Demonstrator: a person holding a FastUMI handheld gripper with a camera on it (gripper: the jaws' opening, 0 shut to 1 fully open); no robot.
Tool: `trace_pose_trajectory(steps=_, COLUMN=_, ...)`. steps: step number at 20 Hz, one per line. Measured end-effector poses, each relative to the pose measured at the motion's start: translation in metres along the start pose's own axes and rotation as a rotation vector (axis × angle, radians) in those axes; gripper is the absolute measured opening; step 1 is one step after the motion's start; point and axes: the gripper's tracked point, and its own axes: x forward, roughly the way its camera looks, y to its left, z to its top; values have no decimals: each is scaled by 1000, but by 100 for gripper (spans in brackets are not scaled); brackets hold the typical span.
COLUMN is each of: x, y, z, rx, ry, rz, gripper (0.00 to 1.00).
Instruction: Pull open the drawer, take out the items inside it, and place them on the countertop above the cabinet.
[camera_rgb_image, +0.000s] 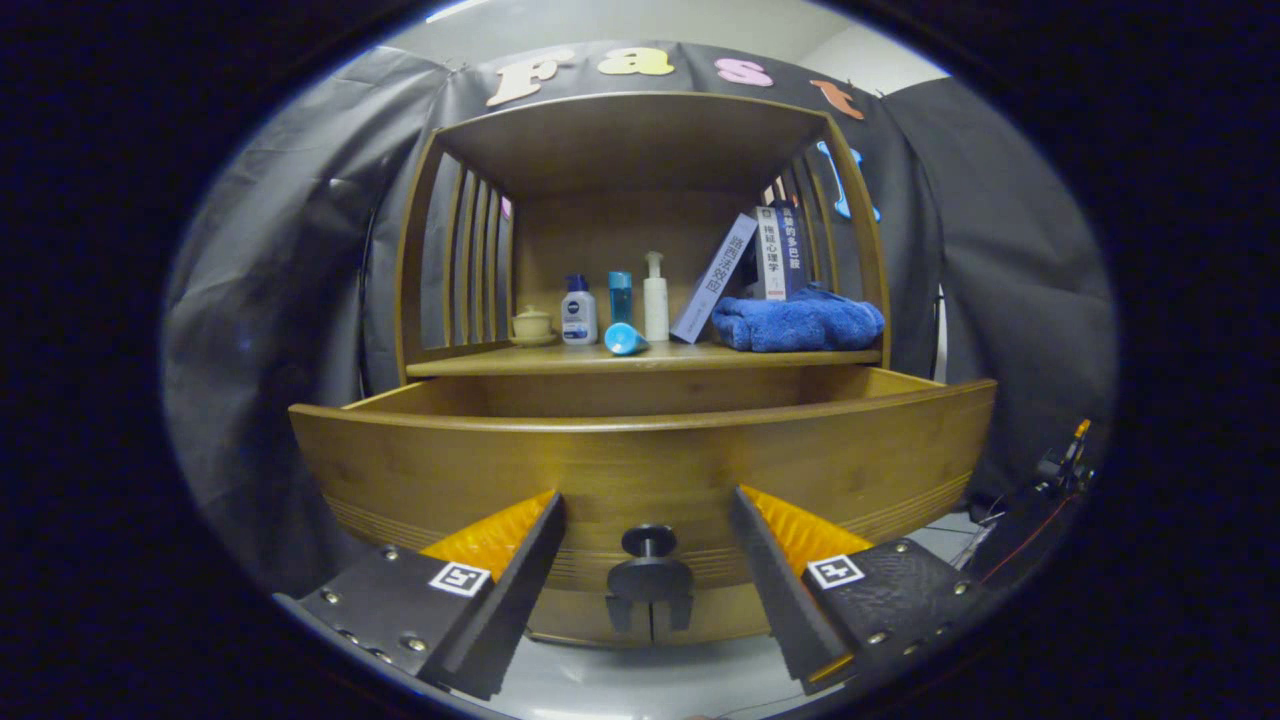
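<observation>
Gripper: the gripper (648, 530) has its fingers spread wide apart, pressing on nothing.
Drawer: the wooden drawer (640, 455) is pulled out toward the gripper, its curved front panel just ahead of the fingertips and spanning well past both.
Knob: the dark knob (649, 541) on the drawer front sits between the two fingers, apart from each.
Drawer contents: the front panel hides the inside; what it holds cannot be told from this low angle.
Countertop: the countertop (560, 362) lies beyond and above the open drawer.
Items on the countertop: a small lidded cup (531, 325), a white bottle with a blue cap (578, 311), a blue bottle (620, 296), a white pump bottle (655, 298) and a blue tube (625, 340) lying down in front of them.
Right side: books (760, 258), one leaning, stand behind a folded blue towel (797, 322).
</observation>
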Motion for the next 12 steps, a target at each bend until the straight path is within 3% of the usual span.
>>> trace_pose_trajectory(steps=12, x=62, y=6, z=2, rx=11, ry=5, rz=-18, gripper=100)
